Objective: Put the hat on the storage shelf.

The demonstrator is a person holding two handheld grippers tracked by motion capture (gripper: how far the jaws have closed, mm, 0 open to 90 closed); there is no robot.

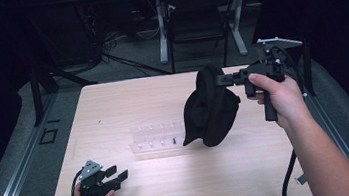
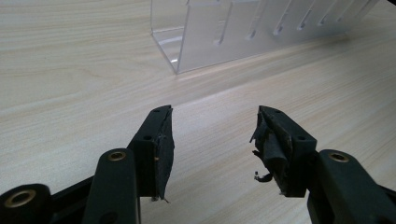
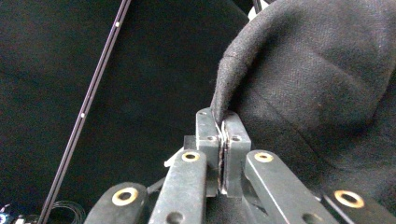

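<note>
Soft black felt hat hangs in the air over the pale wooden table, pinched at its thin edge by the right gripper, clamped tight. Under it lies a clear plastic rack with slots. Left gripper rests low with its jaws apart, holding nothing.

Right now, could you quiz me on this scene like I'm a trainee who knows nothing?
1. True or false: the right gripper is clamped on the black hat.
2. What sits between the left gripper's pads?
A. a screw
B. nothing
C. the hat
3. Is the hat resting on the table or lifted above the clear plastic rack?

Key: 1 true. 2 B; its jaws stand open over bare wood. 3 lifted, hanging from the right gripper.
</note>
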